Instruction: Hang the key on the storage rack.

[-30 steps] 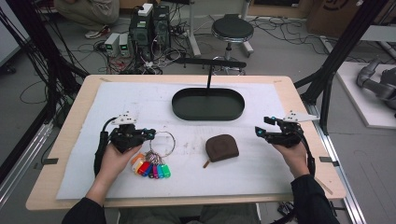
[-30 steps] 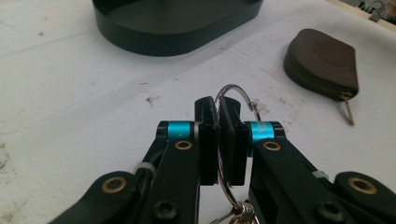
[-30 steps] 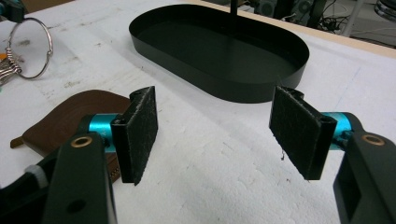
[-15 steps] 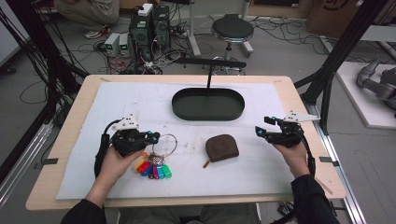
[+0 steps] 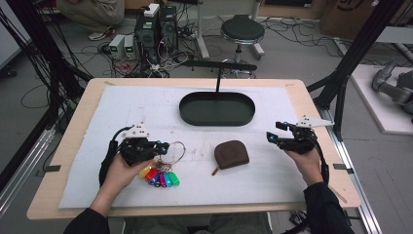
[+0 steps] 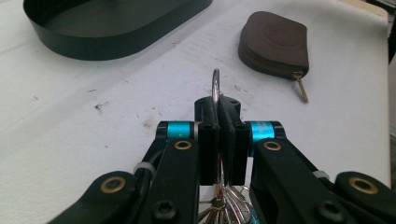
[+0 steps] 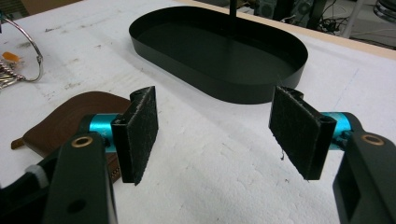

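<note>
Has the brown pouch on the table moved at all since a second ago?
No. The brown pouch lies in the same spot on the white mat, just below the right half of the black oval tray, untouched by either gripper.

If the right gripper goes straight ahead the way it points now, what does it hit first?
Probably the near wall of the black oval tray: the open right gripper faces it over bare white mat. The brown pouch lies off to the side.

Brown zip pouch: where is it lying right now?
In the high view the brown zip pouch lies flat on the white mat, just in front of the black oval tray, between the key ring in the left claw and the open right claw.
</note>
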